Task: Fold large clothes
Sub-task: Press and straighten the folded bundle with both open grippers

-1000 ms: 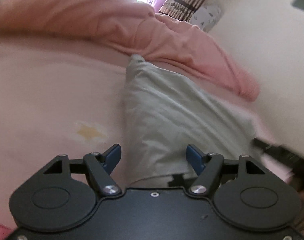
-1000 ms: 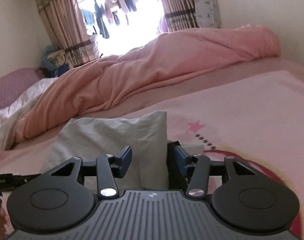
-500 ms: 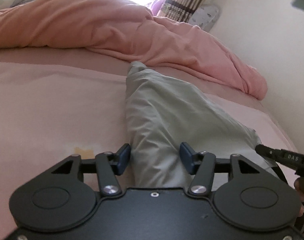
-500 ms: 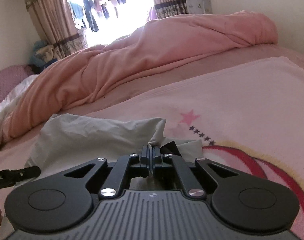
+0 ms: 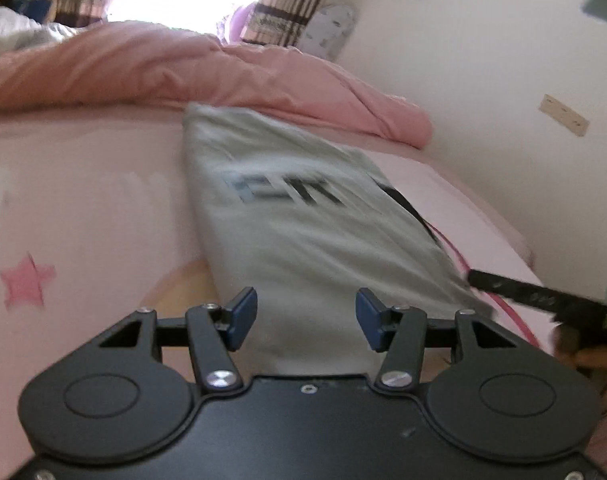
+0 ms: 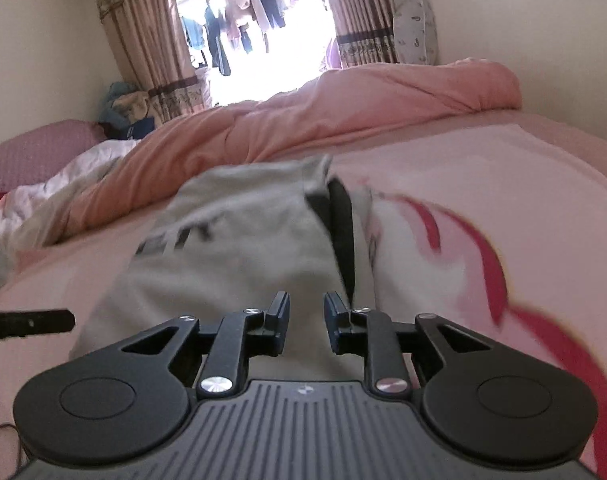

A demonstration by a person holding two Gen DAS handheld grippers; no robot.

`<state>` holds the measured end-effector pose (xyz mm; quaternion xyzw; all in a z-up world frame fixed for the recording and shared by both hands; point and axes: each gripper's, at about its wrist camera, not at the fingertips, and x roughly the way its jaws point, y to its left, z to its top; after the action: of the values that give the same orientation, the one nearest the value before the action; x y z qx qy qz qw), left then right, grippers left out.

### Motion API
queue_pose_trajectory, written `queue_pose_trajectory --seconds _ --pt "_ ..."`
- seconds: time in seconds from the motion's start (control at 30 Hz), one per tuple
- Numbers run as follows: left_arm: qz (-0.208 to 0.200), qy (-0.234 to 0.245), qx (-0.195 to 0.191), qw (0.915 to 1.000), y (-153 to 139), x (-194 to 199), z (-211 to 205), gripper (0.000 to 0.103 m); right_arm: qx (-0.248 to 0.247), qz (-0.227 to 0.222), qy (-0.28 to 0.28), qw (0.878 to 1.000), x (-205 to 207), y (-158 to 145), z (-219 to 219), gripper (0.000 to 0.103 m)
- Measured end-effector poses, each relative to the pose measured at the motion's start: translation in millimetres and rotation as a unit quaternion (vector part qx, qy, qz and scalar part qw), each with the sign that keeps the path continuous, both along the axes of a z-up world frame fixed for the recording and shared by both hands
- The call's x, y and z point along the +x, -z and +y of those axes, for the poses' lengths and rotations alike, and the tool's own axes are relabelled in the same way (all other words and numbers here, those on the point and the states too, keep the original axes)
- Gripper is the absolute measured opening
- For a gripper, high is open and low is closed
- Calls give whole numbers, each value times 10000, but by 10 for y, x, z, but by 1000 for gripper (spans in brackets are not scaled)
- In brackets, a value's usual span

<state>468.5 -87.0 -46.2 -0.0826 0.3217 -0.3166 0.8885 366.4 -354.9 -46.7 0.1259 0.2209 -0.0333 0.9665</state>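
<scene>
A folded grey T-shirt with a dark printed block (blurred) lies mid-frame on the pink bedsheet. The left gripper, jaws just closing, stands apart over the shirt's near edge without pinching it. The right gripper has just parted narrowly, nothing held. A pink duvet fills the upper frame.

A pink bedsheet with a star print spreads below and beyond the tongs. Farther ahead a rumpled pink duvet crosses the bed, with striped curtains flanking a bright window hung with clothes.
</scene>
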Motion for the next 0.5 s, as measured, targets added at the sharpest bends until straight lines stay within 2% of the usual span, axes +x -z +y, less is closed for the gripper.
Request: queue_pose_trajectory --seconds 0.1,0.17,0.3,0.5 --pt "-13 -21 271 9996 108 -149 -104 53 -170 141 150 9996 -46 83 66 27" --pt "-96 -57 466 9989 191 -158 -156 53 -107 214 195 9995 -26 117 62 25" --pt "-51 -148 522 9985 289 -164 -174 53 -72 281 287 9992 21 197 46 17" --pt "-253 -127 840 9961 310 -160 -290 53 -91 280 324 9990 -6 270 43 16"
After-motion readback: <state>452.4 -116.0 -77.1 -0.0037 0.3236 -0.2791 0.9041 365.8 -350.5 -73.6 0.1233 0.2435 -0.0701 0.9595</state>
